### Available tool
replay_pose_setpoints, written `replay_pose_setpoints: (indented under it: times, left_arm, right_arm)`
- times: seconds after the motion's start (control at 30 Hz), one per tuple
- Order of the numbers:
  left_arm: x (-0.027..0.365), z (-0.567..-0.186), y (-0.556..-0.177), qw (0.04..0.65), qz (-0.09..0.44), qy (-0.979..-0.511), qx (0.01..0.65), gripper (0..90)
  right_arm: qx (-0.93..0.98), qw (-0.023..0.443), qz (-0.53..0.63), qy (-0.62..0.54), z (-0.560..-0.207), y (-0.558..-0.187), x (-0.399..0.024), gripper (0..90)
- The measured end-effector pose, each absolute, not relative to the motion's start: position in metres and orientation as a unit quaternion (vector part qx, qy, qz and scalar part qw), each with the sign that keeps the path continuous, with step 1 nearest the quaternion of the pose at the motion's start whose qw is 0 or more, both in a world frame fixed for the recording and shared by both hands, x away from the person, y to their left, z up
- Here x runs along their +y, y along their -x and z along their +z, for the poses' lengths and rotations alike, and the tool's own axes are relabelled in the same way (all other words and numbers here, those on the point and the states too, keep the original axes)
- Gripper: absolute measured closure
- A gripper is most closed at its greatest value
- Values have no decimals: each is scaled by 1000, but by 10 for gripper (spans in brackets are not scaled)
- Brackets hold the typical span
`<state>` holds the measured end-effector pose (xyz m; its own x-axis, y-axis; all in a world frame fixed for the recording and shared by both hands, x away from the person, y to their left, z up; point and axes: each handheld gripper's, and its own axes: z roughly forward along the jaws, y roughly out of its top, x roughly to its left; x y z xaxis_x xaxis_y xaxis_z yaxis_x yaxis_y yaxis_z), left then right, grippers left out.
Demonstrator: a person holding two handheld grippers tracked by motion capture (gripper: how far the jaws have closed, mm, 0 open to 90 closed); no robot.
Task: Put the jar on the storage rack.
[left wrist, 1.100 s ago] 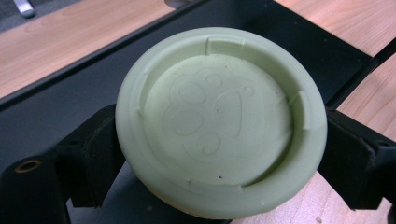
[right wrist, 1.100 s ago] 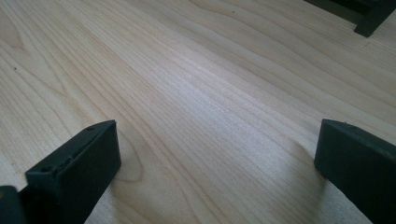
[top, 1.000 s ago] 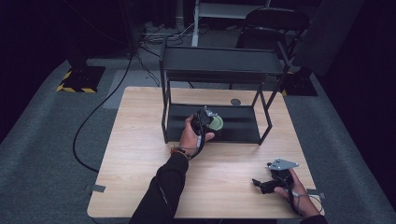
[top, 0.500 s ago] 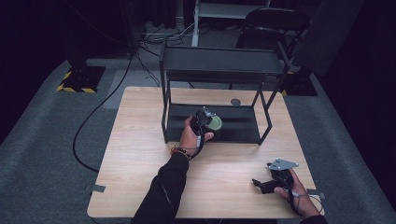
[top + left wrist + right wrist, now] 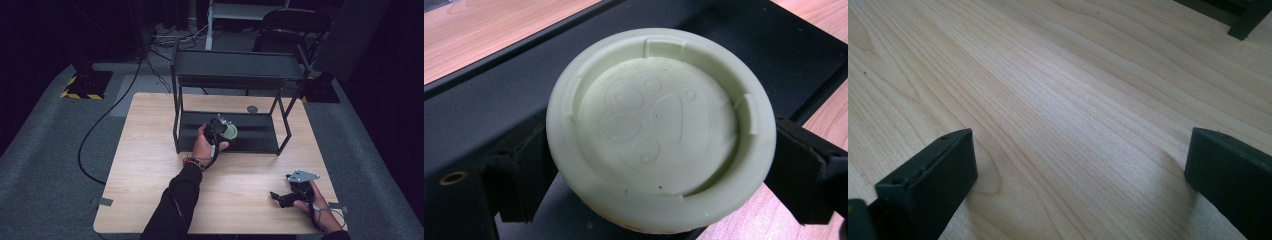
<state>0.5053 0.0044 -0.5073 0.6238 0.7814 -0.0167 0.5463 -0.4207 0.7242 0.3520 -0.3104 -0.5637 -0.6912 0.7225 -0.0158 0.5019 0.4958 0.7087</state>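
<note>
Over the black rack's lower shelf (image 5: 250,136) | I see my left gripper (image 5: 659,165) clamping a pale green round lid (image 5: 659,125), paw-print embossed | right gripper (image 5: 1078,175) beside rack, jaws apart

The high view is dim and dark at its edges; both gripper views are bright, soft at the bottom.

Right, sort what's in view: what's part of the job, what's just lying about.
In the job:
left tongs, shut on the pale green lid
black shelf rack, lid at its bottom shelf

Lying about:
right tongs, open, on the wooden table
small dark disc
</note>
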Motion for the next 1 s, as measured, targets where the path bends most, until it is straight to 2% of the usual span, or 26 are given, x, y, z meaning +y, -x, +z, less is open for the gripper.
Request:
replay_pose_setpoints:
  times: [0.63,0.87,1.0]
  left_arm:
    - [5,-507,-507,358,158,-826,405,103]
    - [2,-509,-507,353,153,-825,415,14]
    - [0,-507,-506,351,151,-827,413,18]
  right_arm:
    - [850,157,350,-360,-564,-352,-310,3]
    - [850,157,350,-360,-564,-352,-310,3]
    - [850,158,350,-360,-564,-352,-310,3]
